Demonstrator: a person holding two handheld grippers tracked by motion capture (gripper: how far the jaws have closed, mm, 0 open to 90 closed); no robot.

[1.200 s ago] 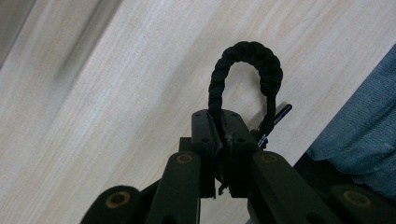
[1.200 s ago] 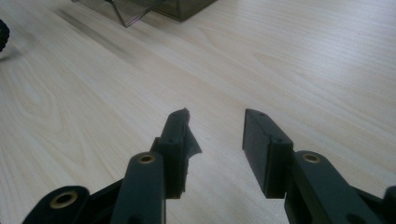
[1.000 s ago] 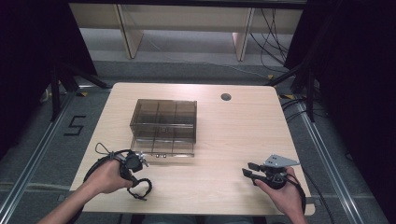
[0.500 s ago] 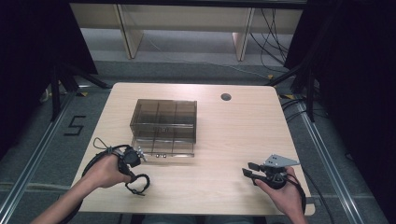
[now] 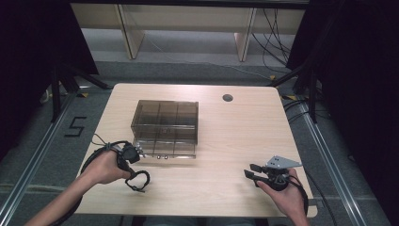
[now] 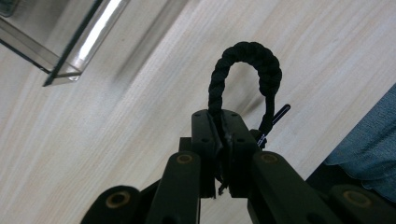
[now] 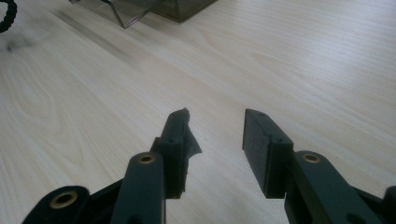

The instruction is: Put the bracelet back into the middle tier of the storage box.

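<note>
Surroundings: pale wooden table [image 5: 221,136] under dark curtains, with a smoky clear compartment box [image 5: 164,125] near its middle and a small round hole [image 5: 227,98] toward the far edge.
Left gripper: we hold the left gripper [image 6: 223,135] with its jaws pinched together on a black braided cord loop [image 6: 245,74].
Cord position: the loop arches up past the jaw tips in the left gripper view; in the high view the black braided cord loop [image 5: 137,180] dangles just below our left hand [image 5: 103,167], just above the table's near-left part, near the box's front left corner.
Right gripper: our right gripper [image 7: 217,135] rests with its jaws well apart and nothing between them, over bare wood at the near right.
Risk, slip: we judge the grip catches only the loop's ends, so a quick swing could pull the cord free.
Risk, snag: the hanging loop could catch the box's rim or divider as we carry it over.
Risk, miss: released off-centre, the limp cord could drape across two compartments.
</note>
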